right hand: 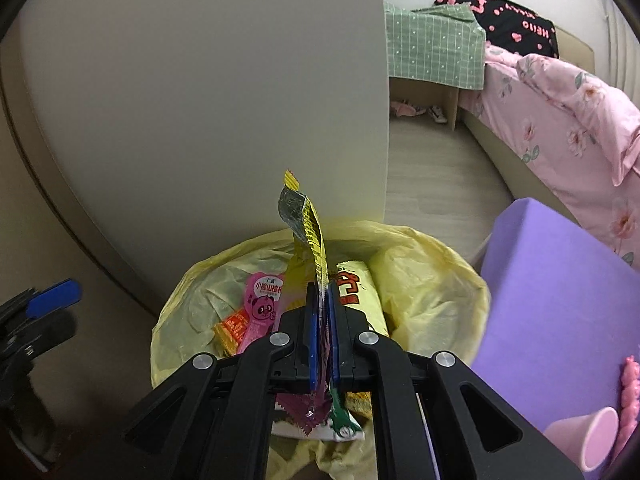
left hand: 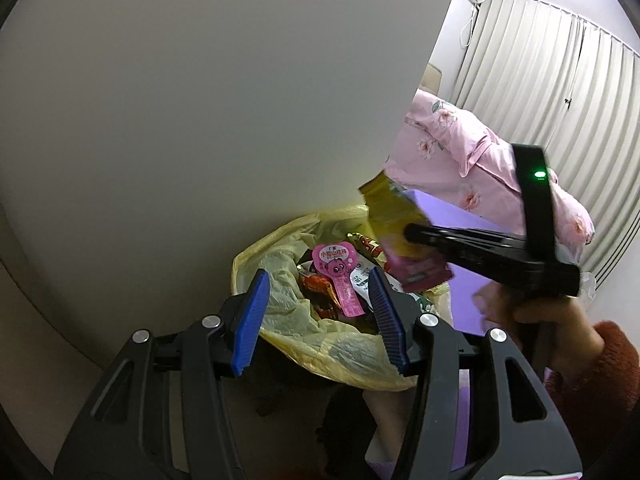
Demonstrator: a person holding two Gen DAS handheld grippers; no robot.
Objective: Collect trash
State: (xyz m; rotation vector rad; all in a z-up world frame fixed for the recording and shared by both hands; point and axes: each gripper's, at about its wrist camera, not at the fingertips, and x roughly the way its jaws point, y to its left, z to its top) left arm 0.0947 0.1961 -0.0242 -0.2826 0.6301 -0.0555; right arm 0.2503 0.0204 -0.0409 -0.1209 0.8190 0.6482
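Observation:
A bin lined with a yellow bag (left hand: 280, 248) (right hand: 420, 280) stands against a white panel and holds several snack wrappers, among them a pink panda wrapper (left hand: 336, 268) (right hand: 262, 300). My left gripper (left hand: 319, 277) hangs open over the bin's near side with nothing between its blue pads; one of these fingers (right hand: 52, 292) shows at the left edge of the right wrist view. My right gripper (right hand: 322, 288) (left hand: 412, 232) is shut on a long yellow wrapper (right hand: 308, 232) (left hand: 388, 216), which stands up above the bin's opening. Its lower purple and green end (right hand: 332, 420) dangles behind the pads.
A purple mat (right hand: 560, 280) lies right of the bin, with a pink cup (right hand: 596, 440) on its near corner. Behind it is a bed with a pink floral quilt (right hand: 560, 112) (left hand: 460, 140). The white panel (right hand: 200, 100) rises just behind the bin. A hand in a red sleeve (left hand: 580, 360) holds the right gripper.

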